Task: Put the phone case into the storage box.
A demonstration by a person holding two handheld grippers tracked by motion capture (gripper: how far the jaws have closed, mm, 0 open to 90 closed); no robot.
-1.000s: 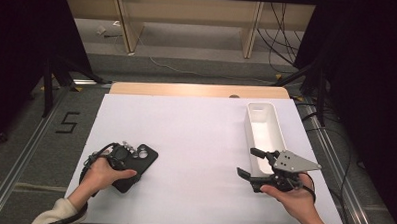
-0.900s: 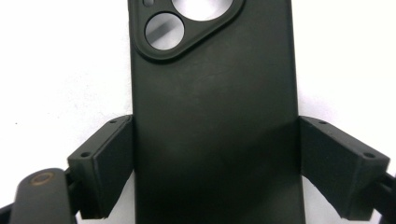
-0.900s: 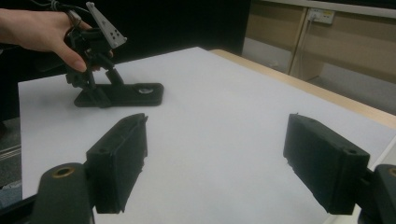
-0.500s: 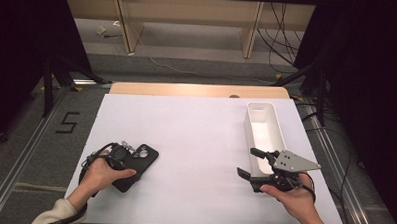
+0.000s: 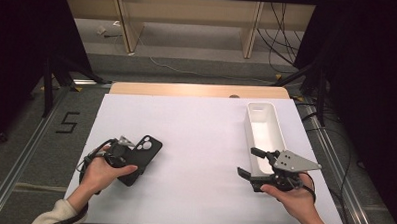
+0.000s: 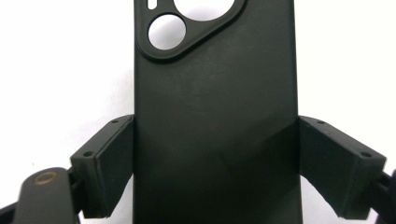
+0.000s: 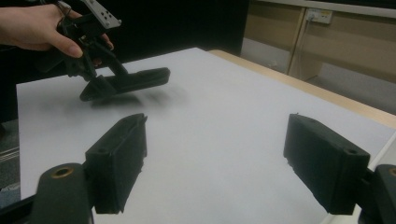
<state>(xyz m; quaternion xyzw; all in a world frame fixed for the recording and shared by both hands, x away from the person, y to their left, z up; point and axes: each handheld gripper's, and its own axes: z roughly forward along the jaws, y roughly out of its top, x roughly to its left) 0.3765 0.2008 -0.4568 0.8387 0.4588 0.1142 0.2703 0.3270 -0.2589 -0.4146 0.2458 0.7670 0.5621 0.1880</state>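
The left gripper (image 6: 215, 158) has its two jaws pressed against the long edges of a black phone case (image 6: 215, 116), gripping it across its width near the lower end; the camera cutout points away from the hand. In the right gripper view the case (image 7: 133, 80) hangs tilted just above the white table cover (image 7: 224, 121), at its near-left part in the high view. The right gripper (image 5: 252, 164) rests with its jaws wide apart and nothing between them, just beside the near end of a white tray (image 5: 278, 126).
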